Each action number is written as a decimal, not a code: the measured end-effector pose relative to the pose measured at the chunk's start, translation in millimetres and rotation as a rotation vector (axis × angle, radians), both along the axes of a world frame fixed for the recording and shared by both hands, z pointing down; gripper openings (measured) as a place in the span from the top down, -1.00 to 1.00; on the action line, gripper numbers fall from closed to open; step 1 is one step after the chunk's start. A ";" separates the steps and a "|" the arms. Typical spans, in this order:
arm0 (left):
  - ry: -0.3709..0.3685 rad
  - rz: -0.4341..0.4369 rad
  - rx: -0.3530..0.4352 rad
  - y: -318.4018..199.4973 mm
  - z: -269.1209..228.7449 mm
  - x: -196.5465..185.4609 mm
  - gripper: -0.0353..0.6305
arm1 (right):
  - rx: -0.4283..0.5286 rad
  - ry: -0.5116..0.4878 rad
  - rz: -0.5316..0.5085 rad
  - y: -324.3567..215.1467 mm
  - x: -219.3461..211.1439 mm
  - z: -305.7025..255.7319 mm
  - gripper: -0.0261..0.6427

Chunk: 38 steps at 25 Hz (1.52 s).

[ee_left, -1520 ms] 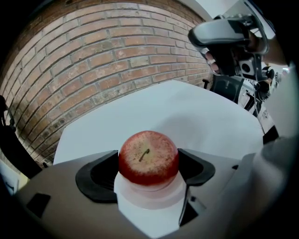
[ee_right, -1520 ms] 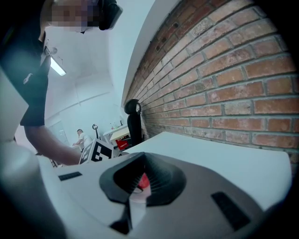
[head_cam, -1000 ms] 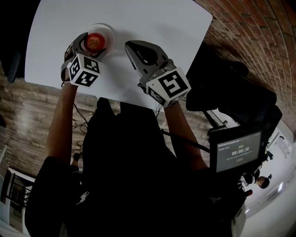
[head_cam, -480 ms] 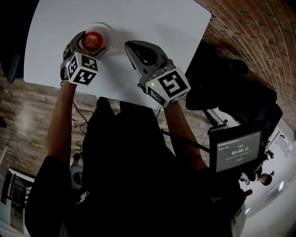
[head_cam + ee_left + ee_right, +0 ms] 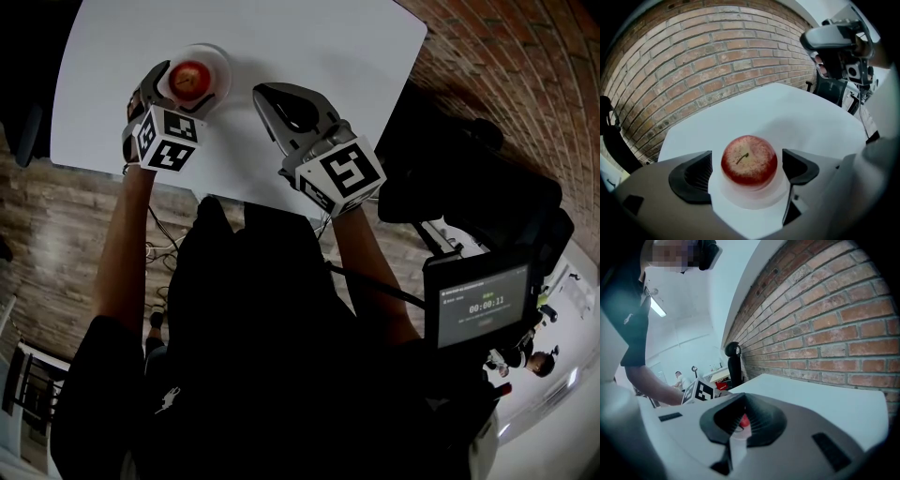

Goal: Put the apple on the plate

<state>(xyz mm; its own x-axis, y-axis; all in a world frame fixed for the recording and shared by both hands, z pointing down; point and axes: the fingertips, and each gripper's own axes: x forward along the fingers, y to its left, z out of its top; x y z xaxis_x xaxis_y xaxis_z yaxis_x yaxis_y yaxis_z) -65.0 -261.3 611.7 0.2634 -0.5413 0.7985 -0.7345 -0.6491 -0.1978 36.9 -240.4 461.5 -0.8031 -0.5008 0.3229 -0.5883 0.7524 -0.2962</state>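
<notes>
My left gripper has just been opening wide, pads clear of the apple, which sits on the plate. Delivered, I reckon.

On the table, toward its left near corner: plate. On the plate, dead centre: apple. Right at the plate's near side: left gripper, jaws just spreading wider, one on each side of the apple, clear of it. To the plate's right, apart from it, over the table: right gripper. Beyond the table's far edge: brick wall.
</notes>
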 end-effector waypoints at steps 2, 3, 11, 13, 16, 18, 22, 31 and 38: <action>0.003 0.003 0.006 2.8 -4.1 -0.9 -0.48 | 0.005 0.001 -0.001 2.3 -2.0 -2.3 0.91; 0.007 0.003 0.010 4.6 -6.6 -1.2 -0.48 | 0.007 0.003 -0.002 3.8 -2.8 -3.2 0.91; 0.068 -0.013 0.056 18.4 -37.7 1.2 -0.48 | 0.045 -0.008 0.014 15.2 -8.7 -22.0 0.91; 0.075 -0.009 0.068 22.8 -44.9 0.9 -0.47 | 0.052 -0.010 0.023 19.3 -9.1 -26.4 0.91; 0.080 -0.005 0.079 26.1 -49.3 4.3 -0.42 | 0.060 -0.009 0.031 21.9 -4.8 -27.9 0.91; 0.086 -0.008 0.088 26.9 -51.5 6.3 -0.30 | 0.063 -0.008 0.034 22.0 -2.1 -27.8 0.91; 0.109 -0.011 0.103 31.5 -57.8 10.7 -0.08 | 0.076 -0.009 0.034 23.1 -2.3 -30.4 0.91; 0.170 -0.027 0.168 54.7 -100.5 -1.1 0.39 | 0.140 -0.016 0.039 41.9 -24.9 -63.2 0.91; 0.211 -0.041 0.203 66.8 -123.3 -11.6 0.55 | 0.162 -0.014 0.059 54.3 -31.0 -75.8 0.91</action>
